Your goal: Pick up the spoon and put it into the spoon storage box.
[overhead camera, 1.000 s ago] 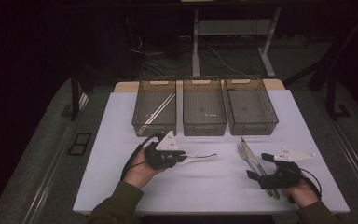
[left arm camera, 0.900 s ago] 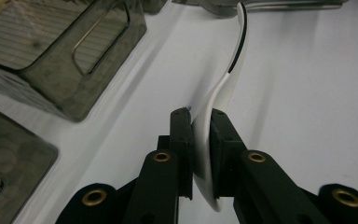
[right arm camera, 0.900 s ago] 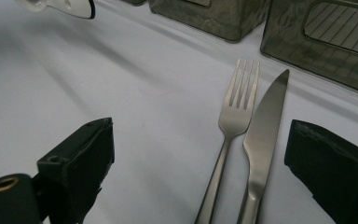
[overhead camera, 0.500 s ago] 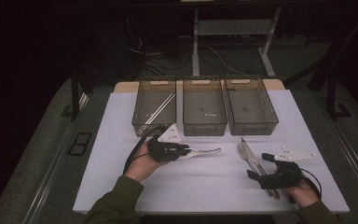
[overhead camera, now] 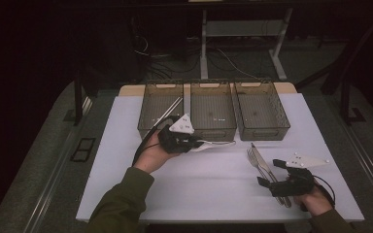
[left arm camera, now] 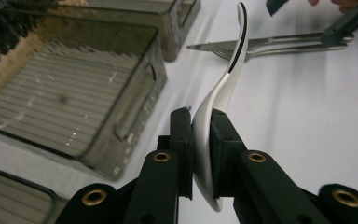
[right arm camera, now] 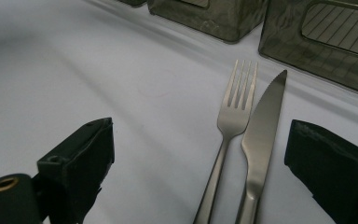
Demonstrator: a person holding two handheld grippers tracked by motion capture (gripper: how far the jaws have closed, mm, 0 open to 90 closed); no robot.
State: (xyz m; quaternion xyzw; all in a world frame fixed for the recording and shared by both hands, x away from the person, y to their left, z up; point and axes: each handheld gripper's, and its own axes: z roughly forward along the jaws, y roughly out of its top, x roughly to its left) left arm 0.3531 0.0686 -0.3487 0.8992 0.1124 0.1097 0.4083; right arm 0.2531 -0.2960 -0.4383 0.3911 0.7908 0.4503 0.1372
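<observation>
Just behind the middle bin (overhead camera: 212, 114), off the mat (overhead camera: 126, 160), a spoon (left arm camera: 223, 88) is clamped by the left gripper (left arm camera: 200, 154), its length jutting toward the wide-open right gripper (right arm camera: 200, 172), parked over the fork (right arm camera: 230, 121) and knife (right arm camera: 261, 126).

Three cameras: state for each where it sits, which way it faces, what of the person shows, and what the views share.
High view: above the person's side, facing forward and down on the table; both forearms, left gripper, right gripper.
Left gripper view: on the left gripper, along jaws clamping a spoon, toward a bin.
Right gripper view: on the right gripper, open jaws over fork and knife.
Shared: fork, knife and bins.
</observation>
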